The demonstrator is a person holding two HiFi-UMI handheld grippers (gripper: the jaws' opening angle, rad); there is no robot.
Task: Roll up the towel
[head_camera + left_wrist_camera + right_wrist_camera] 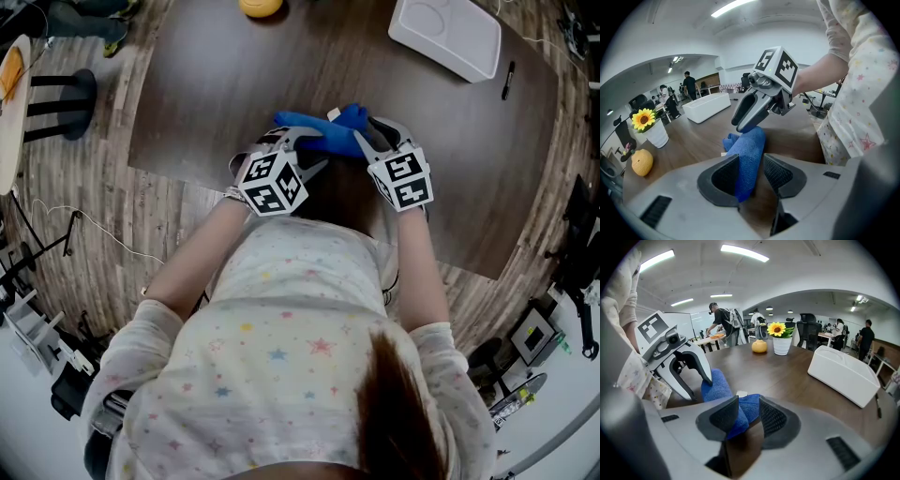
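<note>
A blue towel [323, 133], rolled into a thick bundle, lies on the dark wooden table [234, 84] just in front of the person. My left gripper [314, 150] holds its left end. In the left gripper view the roll [747, 164] runs between the jaws of my left gripper [751, 171], pressed to the left pad. My right gripper [364, 141] is shut on the right end. The right gripper view has the towel [736, 416] pinched in my right gripper [748, 416], with a small white tag [742, 393] showing.
A white rectangular tray [445, 36] sits at the far right of the table, a black pen [507, 80] beside it. An orange fruit [261, 7] and a potted sunflower [782, 344] stand at the far edge. The table's near edge [178, 176] is close to the person.
</note>
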